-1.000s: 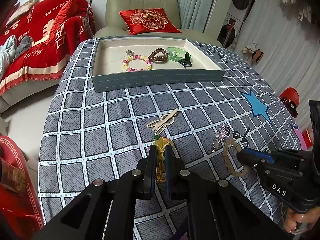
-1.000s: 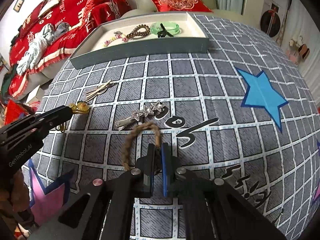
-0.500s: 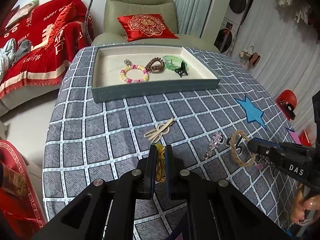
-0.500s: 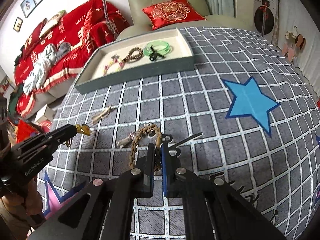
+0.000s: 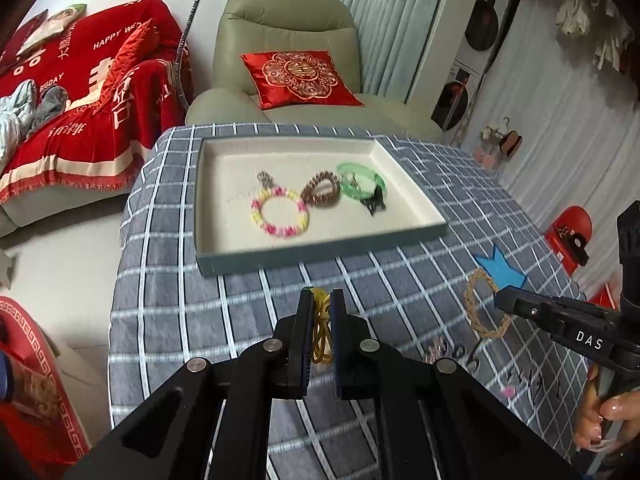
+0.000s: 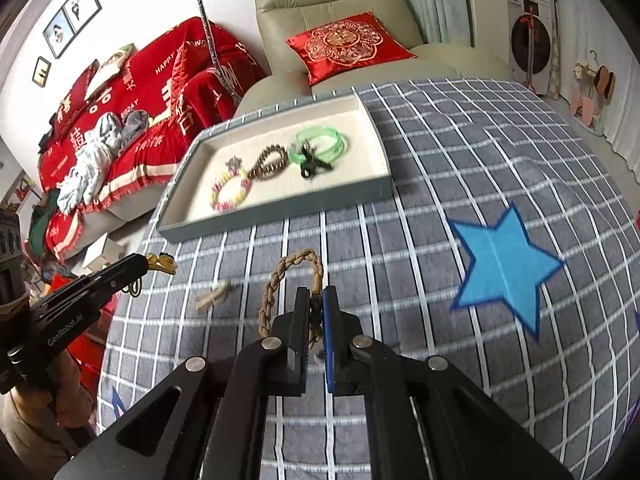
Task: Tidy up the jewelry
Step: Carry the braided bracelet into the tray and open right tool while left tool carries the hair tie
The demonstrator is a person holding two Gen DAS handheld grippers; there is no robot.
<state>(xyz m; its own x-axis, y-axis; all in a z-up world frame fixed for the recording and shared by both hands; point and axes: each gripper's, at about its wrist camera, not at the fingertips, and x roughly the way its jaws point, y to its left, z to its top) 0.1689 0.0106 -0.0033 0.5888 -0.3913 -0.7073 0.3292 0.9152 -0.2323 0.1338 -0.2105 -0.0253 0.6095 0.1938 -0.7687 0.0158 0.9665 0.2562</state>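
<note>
My left gripper (image 5: 321,300) is shut on a yellow cord bracelet (image 5: 321,334) and holds it in the air before the tray; it also shows in the right wrist view (image 6: 162,263). My right gripper (image 6: 317,300) is shut on a braided brown rope bracelet (image 6: 280,280), lifted off the cloth; it also shows in the left wrist view (image 5: 480,308). The grey tray (image 5: 320,254) holds a pink-yellow bead bracelet (image 5: 280,216), a brown bead bracelet (image 5: 320,196), a green bangle (image 5: 358,180) and a black clip (image 5: 374,204).
A beige hair clip (image 6: 214,298) lies on the grey checked tablecloth (image 6: 420,240). A silver clip (image 5: 438,350) is partly hidden behind the left gripper's arm. A green armchair with a red cushion (image 5: 300,80) stands behind the table, a red sofa at left.
Both grippers have lifted their bracelets off the cloth and moved forward toward the tray. The tray looks nearer in both views.
</note>
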